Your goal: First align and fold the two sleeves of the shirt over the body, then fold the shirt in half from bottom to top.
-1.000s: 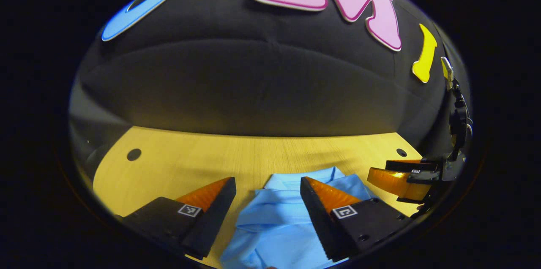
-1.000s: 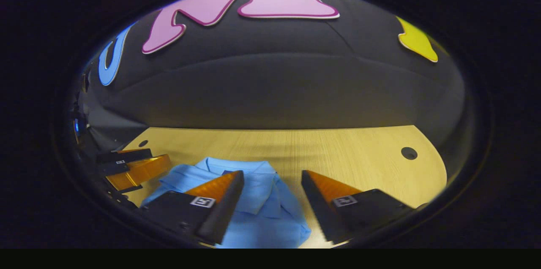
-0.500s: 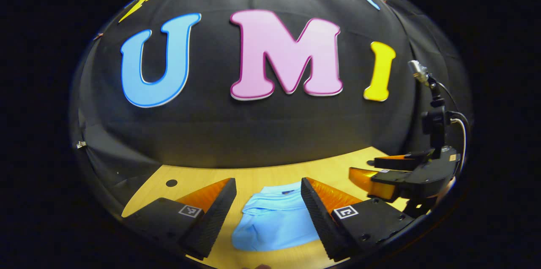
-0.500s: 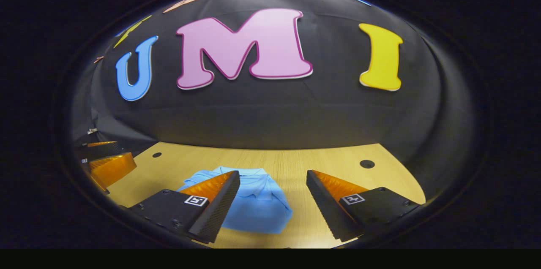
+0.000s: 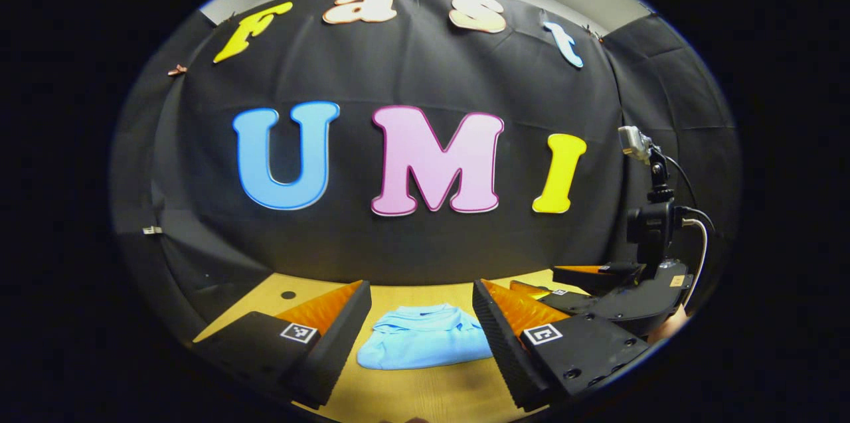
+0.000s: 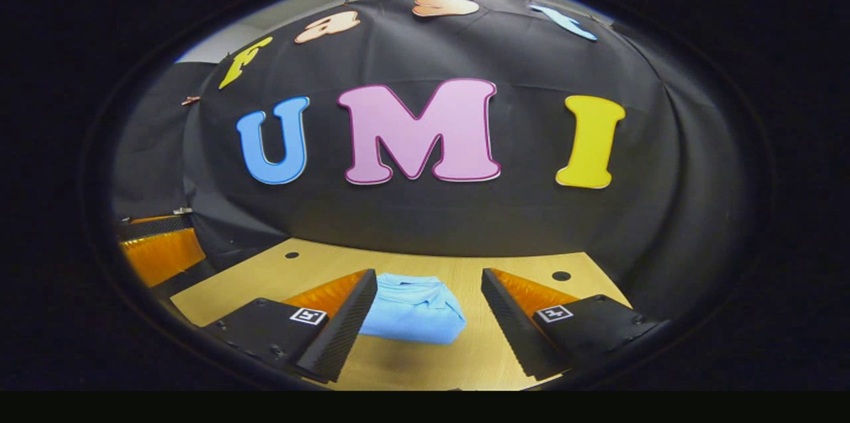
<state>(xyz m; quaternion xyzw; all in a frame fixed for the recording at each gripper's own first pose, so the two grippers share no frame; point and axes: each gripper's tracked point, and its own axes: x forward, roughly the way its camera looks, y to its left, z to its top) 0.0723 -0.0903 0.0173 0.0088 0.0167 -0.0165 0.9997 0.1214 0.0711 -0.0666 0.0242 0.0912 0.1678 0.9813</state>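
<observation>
A light blue shirt point(image 5: 425, 338) lies folded into a compact rectangle on the wooden table point(image 5: 412, 396), its collar at the far side. In the left gripper view my left gripper point(image 5: 422, 300) stands open above and short of it, nothing between its fingers. The right gripper view shows the same shirt point(image 6: 415, 308) ahead of my right gripper point(image 6: 429, 282), which is open too and holds nothing. The right gripper's body point(image 5: 617, 293) appears at the right of the left gripper view, and a finger of the left gripper point(image 6: 159, 253) at the left edge of the right gripper view.
The wooden table point(image 6: 425, 363) has small round holes near its far corners point(image 6: 561, 275) point(image 6: 291, 255). The black cloth wall stands right behind the table's far edge. A small camera on a stalk point(image 5: 641, 144) rides on the other gripper.
Both grippers have pulled back and risen away from the shirt, which now looks smaller and farther off. The shirt stays folded on the table. Both grippers stayed open.
</observation>
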